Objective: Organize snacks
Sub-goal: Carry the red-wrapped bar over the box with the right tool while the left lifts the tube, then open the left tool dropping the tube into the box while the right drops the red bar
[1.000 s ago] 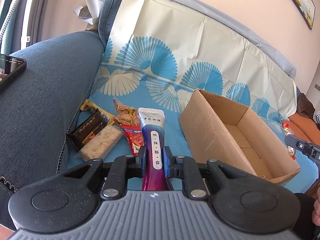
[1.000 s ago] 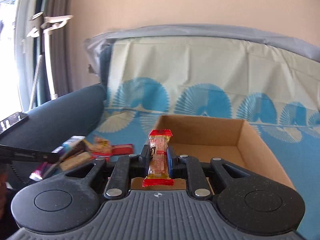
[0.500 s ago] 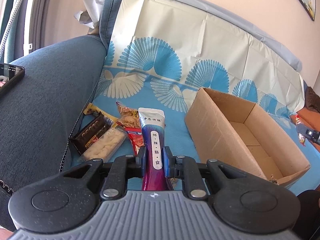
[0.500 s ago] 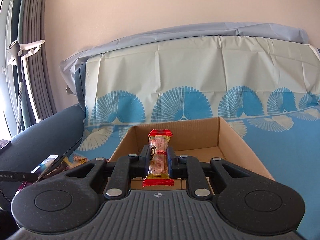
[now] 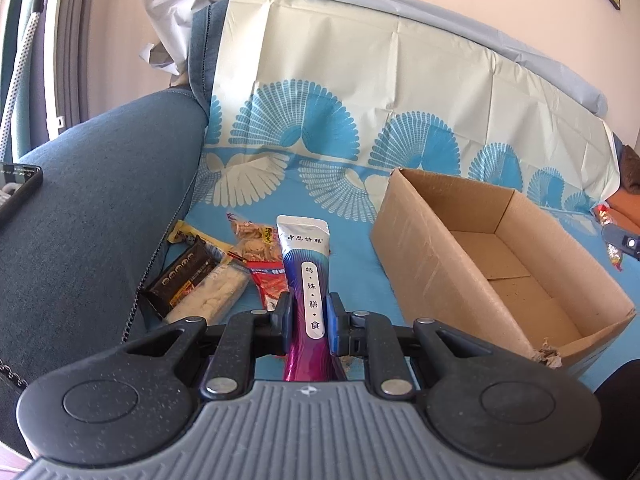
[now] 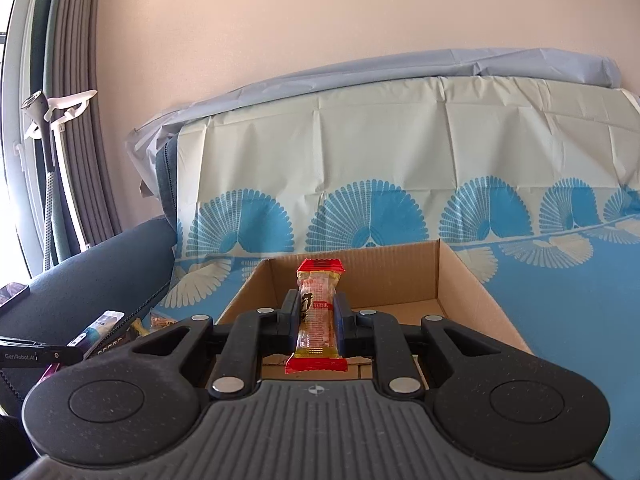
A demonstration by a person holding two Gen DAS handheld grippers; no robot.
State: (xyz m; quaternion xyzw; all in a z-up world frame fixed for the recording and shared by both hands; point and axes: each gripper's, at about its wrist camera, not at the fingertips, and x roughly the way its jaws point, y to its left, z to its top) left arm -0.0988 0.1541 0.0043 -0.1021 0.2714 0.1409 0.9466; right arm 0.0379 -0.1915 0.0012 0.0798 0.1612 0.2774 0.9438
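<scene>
My left gripper (image 5: 308,314) is shut on a purple and silver pouch (image 5: 306,264) and holds it above the blue cloth, left of an open cardboard box (image 5: 420,256). A pile of snacks lies ahead of it on the left: a dark bar (image 5: 180,276), a pale cracker pack (image 5: 216,292), a red packet (image 5: 268,280) and a biscuit bag (image 5: 254,240). My right gripper (image 6: 318,312) is shut on a red and yellow snack bar (image 6: 318,304), held over the near end of the box (image 6: 460,280).
A blue sofa arm (image 5: 88,208) with a phone (image 5: 18,188) on it rises at the left. The sofa back, under a fan-print cloth (image 5: 360,120), stands behind. The left gripper shows in the right wrist view (image 6: 36,354).
The left gripper with the pouch has pulled back and turned a little left. The right gripper with the bar has swung right, so the box now sits straight ahead of it.
</scene>
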